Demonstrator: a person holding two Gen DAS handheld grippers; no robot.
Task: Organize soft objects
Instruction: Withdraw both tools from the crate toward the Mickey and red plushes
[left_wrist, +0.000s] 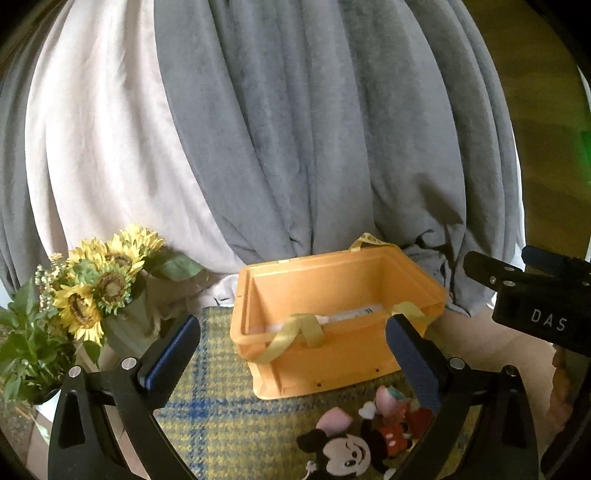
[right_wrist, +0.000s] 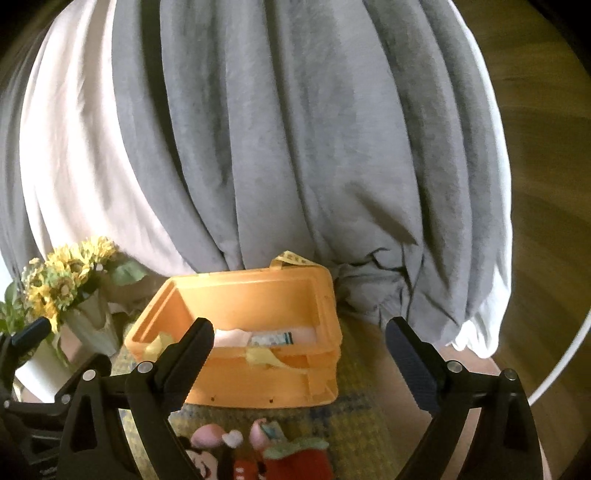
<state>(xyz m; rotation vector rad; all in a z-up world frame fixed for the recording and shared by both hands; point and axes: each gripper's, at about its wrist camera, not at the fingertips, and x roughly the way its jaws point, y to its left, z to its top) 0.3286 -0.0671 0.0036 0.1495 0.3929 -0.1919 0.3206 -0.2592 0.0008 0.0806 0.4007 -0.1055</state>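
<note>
An orange plastic bin (left_wrist: 325, 365) with yellow ribbon handles (left_wrist: 295, 328) stands on a yellow-and-blue plaid cloth (left_wrist: 221, 417). At its bottom lies a flat white packet (right_wrist: 269, 338). In front of the bin, a mouse plush (left_wrist: 343, 454) lies in a small heap with pink and red soft toys (left_wrist: 391, 410). My left gripper (left_wrist: 293, 321) is open wide above the cloth, facing the bin, with the plush low between its fingers and untouched. My right gripper (right_wrist: 300, 324) is also open and holds nothing. It shows at the right edge (left_wrist: 517, 291) of the left wrist view.
Sunflowers in a pale vase (left_wrist: 99, 291) and a green potted plant (left_wrist: 26, 350) stand left of the bin. Grey and white curtains (left_wrist: 295, 129) hang close behind it. The round table's white rim (right_wrist: 561, 369) curves at the right, with wood floor beyond.
</note>
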